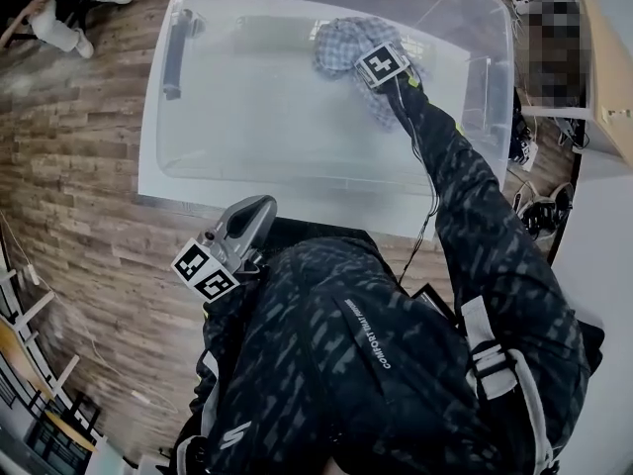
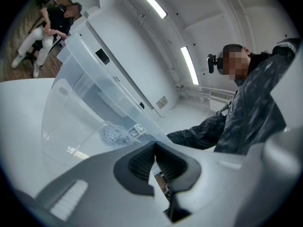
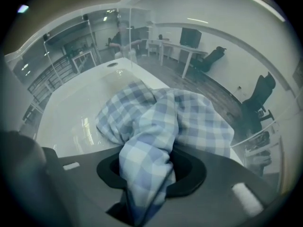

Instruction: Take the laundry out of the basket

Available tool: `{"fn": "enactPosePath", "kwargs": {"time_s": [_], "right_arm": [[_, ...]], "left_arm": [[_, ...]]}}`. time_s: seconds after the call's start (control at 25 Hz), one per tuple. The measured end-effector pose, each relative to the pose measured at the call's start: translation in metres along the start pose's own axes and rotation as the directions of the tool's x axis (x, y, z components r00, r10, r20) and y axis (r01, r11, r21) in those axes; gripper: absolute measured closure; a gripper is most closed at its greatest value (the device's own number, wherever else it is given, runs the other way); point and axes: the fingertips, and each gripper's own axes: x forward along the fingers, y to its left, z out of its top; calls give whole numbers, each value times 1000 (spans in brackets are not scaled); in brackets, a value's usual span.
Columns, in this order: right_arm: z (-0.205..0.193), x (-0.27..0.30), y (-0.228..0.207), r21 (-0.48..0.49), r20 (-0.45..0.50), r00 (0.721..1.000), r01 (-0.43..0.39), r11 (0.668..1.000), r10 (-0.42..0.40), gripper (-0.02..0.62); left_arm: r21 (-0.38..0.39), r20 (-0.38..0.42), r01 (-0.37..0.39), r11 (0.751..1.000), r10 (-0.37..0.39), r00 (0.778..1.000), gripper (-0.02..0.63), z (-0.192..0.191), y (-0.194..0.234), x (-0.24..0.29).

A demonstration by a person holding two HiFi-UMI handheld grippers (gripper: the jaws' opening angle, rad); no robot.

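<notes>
A blue-and-white checked cloth (image 1: 341, 43) lies bunched on the floor of a large clear plastic basket (image 1: 158, 166), toward its far right. My right gripper (image 1: 368, 62) reaches down into the basket and is shut on the cloth. In the right gripper view a fold of the cloth (image 3: 156, 122) runs between the jaws of this gripper (image 3: 149, 174) and is pinched there. My left gripper (image 1: 252, 216) is held outside the basket's near wall, close to my chest. Its jaws (image 2: 155, 150) stand together with nothing in them. Through the wall, the left gripper view shows the cloth (image 2: 111, 135).
The basket stands on a wooden floor (image 1: 79, 196). A seated person (image 1: 69, 3) is at the far left. Shoes (image 1: 539, 211) and a white desk (image 1: 603, 57) lie to the right. Office chairs (image 3: 258, 103) show beyond the basket wall.
</notes>
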Motion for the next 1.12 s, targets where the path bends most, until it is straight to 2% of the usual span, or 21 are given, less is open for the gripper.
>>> {"fn": "enactPosePath", "kwargs": {"time_s": [0.2,0.36,0.64,0.88,1.12], "right_arm": [[10,-25,1,36,61,998,-8,999,6,439],[27,-58,-3,75,145,989,-9,997,-2,440],[55,-128,-8,104,315,949,-20,994,-14,440],[61,-170,5,93,384,923,-26,995,-12,440],[66,-214,15,118,473,881,-50,992,-12,440]], "left_arm": [[36,42,3,999,-5,999,595,8,-5,-12],[64,70,25,998,-29,997,595,14,-12,-16],[113,108,62,992,-74,991,595,26,-21,-15],[154,106,103,983,-120,987,595,39,-27,-14],[195,100,156,968,-178,979,595,56,-36,-5]]}}
